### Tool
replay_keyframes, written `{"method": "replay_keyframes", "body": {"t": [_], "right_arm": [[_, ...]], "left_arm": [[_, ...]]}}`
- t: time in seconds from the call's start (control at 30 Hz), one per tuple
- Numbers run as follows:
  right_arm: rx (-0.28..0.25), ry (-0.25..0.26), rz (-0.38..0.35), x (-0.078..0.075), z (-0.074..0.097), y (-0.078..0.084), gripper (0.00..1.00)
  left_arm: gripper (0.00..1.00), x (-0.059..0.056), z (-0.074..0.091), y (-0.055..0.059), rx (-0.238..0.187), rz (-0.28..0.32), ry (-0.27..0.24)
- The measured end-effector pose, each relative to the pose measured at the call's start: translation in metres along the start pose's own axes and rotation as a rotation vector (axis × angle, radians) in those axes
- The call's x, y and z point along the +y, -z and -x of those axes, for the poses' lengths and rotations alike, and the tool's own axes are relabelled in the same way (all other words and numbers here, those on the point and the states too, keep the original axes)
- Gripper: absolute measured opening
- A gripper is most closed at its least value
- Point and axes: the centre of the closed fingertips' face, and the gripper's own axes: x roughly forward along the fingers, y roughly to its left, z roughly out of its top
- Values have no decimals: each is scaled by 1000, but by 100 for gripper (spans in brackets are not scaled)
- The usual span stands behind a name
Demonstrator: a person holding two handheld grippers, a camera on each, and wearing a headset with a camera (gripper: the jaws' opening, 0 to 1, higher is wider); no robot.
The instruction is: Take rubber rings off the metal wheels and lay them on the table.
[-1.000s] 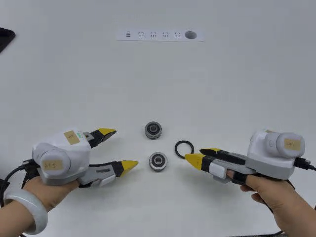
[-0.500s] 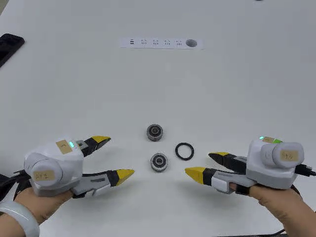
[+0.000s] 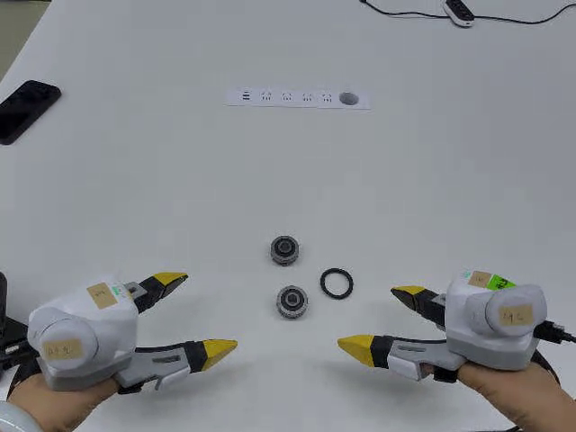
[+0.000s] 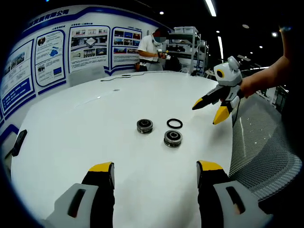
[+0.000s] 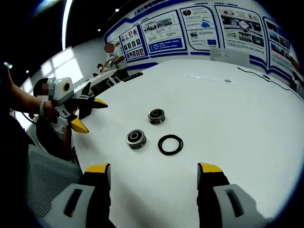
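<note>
A black rubber ring [image 3: 337, 283] is lying flat and loose on the white table [image 3: 432, 180], just right of two small metal wheels and touching neither. The farther wheel [image 3: 284, 250] and the nearer wheel [image 3: 292, 301] are lying on their sides close together, apart from each other, with the ring sitting level with the gap between them. Whether either wheel is wearing a ring of its own is too small to tell.

The left gripper [image 3: 200, 313] is hovering near the table's front edge, left of the wheels, its yellow-tipped jaws spread wide and holding nothing. The right gripper [image 3: 380, 317] is facing it from the other side, jaws likewise parted and empty, its tips pointing toward the ring but well short of it. In both gripper views the wheels and ring are sitting ahead of the open jaws, with the opposite gripper showing beyond them.

Farther back, a white power strip [image 3: 298, 97] is lying across the table. A dark phone [image 3: 27, 97] is resting at the left edge, and a cable [image 3: 405, 13] is trailing along the far edge.
</note>
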Motion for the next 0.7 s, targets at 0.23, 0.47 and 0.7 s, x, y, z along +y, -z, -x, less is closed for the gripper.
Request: {"method": "replay_keyframes", "body": {"t": [0.23, 0.47, 0.7], "right_arm": [[-19, 23, 72, 4, 6, 5, 85], [-42, 31, 104, 4, 13, 5, 94], [-65, 35, 106, 4, 18, 3, 99]], "left_arm": [[76, -7, 7, 5, -8, 5, -2], [84, -15, 11, -1, -59, 24, 11], [91, -16, 14, 1, -72, 42, -11]]}}
